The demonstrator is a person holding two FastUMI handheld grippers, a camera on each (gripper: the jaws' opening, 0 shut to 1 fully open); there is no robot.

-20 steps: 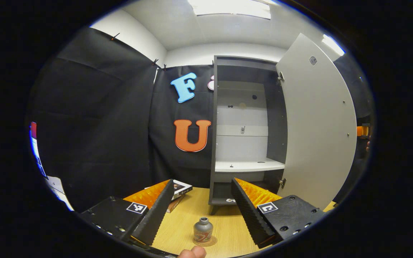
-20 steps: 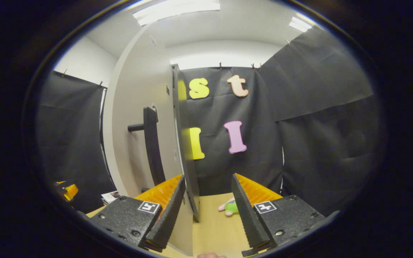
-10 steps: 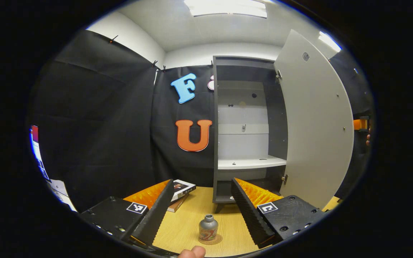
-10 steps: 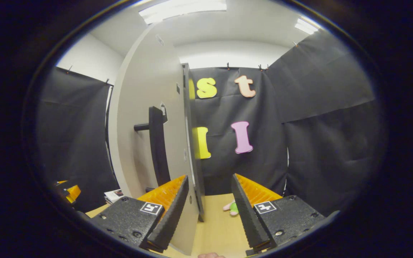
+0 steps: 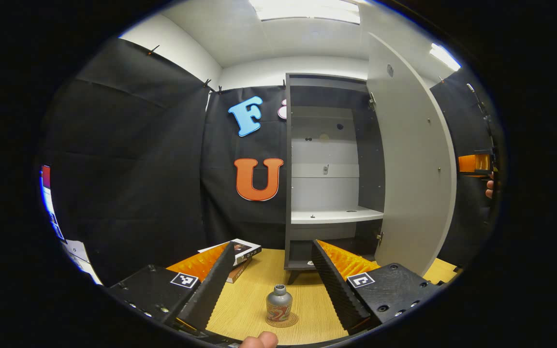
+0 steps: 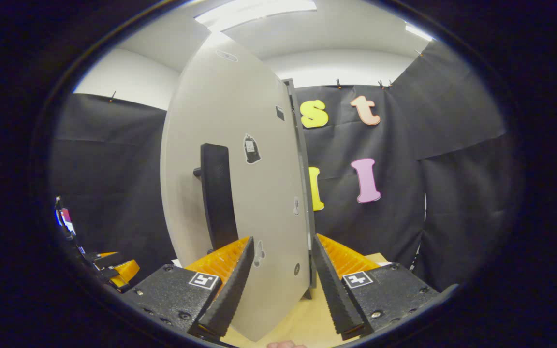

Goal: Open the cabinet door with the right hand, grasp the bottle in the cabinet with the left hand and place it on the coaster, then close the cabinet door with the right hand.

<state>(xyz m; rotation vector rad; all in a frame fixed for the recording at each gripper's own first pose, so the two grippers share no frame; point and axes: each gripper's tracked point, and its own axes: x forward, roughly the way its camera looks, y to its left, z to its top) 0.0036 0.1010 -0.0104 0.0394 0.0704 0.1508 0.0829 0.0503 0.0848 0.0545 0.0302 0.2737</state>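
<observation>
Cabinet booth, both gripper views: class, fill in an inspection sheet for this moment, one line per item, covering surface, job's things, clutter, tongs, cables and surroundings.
Surface: wooden table, bare around the bottle.
Job's things: bottle upright on the coaster; cabinet open with bare shelves; cabinet door partly open, its handle facing the right tongs.
Clutter: books stacked left of the cabinet.
Tongs: left tongs open, above and apart from the bottle; right tongs open, in front of the door's outer face; contact cannot be told.
Cables: nothing seen.
Surroundings: black cloth walls, white ceiling with lit panels.
</observation>
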